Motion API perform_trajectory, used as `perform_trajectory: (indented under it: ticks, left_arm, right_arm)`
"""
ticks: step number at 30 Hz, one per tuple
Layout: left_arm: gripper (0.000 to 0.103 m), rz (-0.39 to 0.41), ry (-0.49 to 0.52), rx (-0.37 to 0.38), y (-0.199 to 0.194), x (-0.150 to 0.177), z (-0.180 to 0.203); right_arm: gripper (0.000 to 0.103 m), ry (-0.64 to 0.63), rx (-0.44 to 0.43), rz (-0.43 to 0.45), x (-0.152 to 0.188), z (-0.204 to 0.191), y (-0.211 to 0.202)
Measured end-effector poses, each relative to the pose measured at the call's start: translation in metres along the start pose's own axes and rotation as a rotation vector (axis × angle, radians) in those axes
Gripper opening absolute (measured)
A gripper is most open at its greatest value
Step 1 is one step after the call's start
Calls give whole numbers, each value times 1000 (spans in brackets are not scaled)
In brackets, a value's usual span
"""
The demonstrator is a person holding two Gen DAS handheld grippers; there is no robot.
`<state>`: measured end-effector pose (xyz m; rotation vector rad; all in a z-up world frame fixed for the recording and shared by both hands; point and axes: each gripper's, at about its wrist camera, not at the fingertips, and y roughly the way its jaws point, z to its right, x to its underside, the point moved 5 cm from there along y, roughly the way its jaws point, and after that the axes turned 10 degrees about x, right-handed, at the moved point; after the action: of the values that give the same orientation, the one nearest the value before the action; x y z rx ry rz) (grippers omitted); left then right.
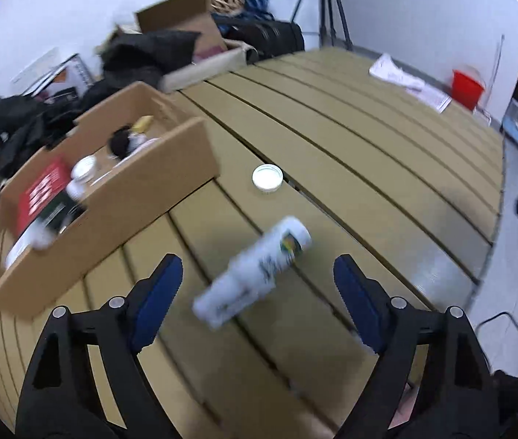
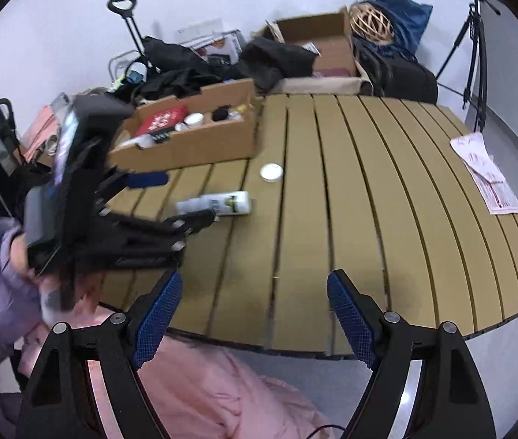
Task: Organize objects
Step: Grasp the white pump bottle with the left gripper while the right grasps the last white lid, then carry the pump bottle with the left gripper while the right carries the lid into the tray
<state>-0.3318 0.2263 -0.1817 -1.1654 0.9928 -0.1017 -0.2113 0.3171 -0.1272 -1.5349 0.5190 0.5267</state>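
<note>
My left gripper (image 1: 255, 292) spread wide, empty, nearer; bottle (image 1: 255, 274) lies between fingers, long axis diagonal toward box (image 1: 119, 205). Right gripper (image 2: 255, 311) wide too.

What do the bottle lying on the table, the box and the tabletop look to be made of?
Bottle: probably plastic, white and smooth with a printed label; blur hides its sheen. Box: corrugated cardboard, matte brown, with raw cut edges. Table: tan slats with dark gaps between them, even colour and no clear grain, so wood or composite; cannot tell which.
</note>
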Motion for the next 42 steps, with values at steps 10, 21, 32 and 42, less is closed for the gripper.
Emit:
perform_trajectory:
  ticks: [10, 21, 32, 42]
  left_arm:
    - [32, -35, -220, 97, 7, 15, -32]
    - [30, 73, -530, 9, -105, 80, -87]
    - [30, 110, -590, -64, -167, 107, -92]
    - [30, 129, -573, -44, -204, 125, -59]
  right_arm:
    - [80, 15, -69, -6, -45, 11, 74]
    - [36, -201, 117, -23, -95, -30, 190]
    - [32, -166, 96, -30, -60, -40, 120]
    - [32, -110, -20, -39, 25, -68, 8]
